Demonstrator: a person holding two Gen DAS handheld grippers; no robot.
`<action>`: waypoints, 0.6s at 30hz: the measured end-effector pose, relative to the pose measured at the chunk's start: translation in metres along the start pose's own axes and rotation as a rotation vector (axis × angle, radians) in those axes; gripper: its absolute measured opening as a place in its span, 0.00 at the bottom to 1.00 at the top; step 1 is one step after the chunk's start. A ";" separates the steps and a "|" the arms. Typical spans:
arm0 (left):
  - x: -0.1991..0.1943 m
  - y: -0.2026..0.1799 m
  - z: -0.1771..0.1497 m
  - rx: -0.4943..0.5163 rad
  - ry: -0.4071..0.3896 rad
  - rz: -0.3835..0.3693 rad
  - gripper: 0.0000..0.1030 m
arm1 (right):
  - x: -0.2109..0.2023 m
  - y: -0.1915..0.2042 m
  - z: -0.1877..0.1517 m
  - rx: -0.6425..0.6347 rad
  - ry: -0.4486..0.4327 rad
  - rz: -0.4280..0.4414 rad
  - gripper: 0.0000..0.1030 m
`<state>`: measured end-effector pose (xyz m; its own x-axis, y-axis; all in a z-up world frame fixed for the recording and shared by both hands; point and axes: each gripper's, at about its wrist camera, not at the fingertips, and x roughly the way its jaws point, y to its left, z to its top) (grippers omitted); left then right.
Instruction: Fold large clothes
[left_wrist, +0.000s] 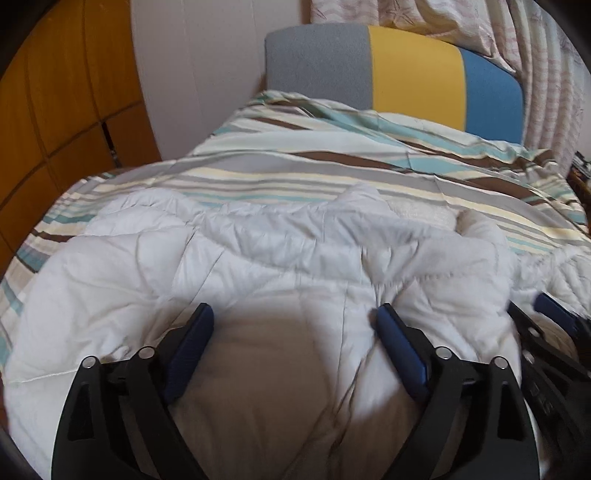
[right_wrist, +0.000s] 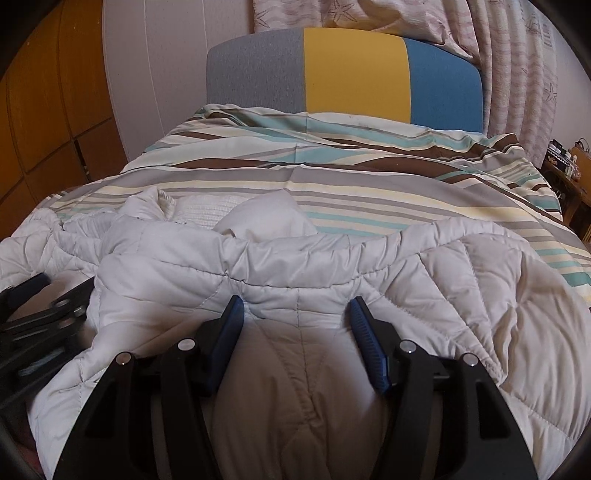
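**White quilted jacket on the striped bed, both claws spread**

Left wrist view: the left claw (left_wrist: 293, 319) is spread wide over the white quilted jacket (left_wrist: 258, 258), which lies on the striped bedspread (left_wrist: 332, 162). The right claw (left_wrist: 546, 314) shows at the right edge.

Right wrist view: the right claw (right_wrist: 295, 314) is spread, its fingertips (right_wrist: 236, 306) against bunched jacket (right_wrist: 443, 280) fabric, gripping nothing. Behind stands the grey, yellow and blue headboard (right_wrist: 351, 70).

jacket (right_wrist: 369, 273) on the bedspread (right_wrist: 332, 184) — headboard (right_wrist: 343, 70) behind it
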<state>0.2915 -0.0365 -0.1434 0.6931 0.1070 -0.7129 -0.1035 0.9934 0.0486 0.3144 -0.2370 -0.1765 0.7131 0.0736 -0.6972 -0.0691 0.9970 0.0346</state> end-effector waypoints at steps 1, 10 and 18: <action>-0.005 0.005 0.000 -0.001 0.008 -0.003 0.87 | -0.001 0.001 0.000 0.000 -0.001 0.000 0.58; -0.002 0.059 -0.011 -0.061 -0.008 0.066 0.97 | -0.005 0.000 -0.001 -0.001 -0.010 0.000 0.59; 0.006 0.051 -0.009 -0.025 0.025 0.068 0.97 | -0.008 -0.002 -0.001 0.003 -0.008 0.002 0.61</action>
<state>0.2839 0.0147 -0.1521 0.6658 0.1730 -0.7258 -0.1676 0.9826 0.0805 0.3082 -0.2392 -0.1723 0.7183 0.0762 -0.6915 -0.0687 0.9969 0.0385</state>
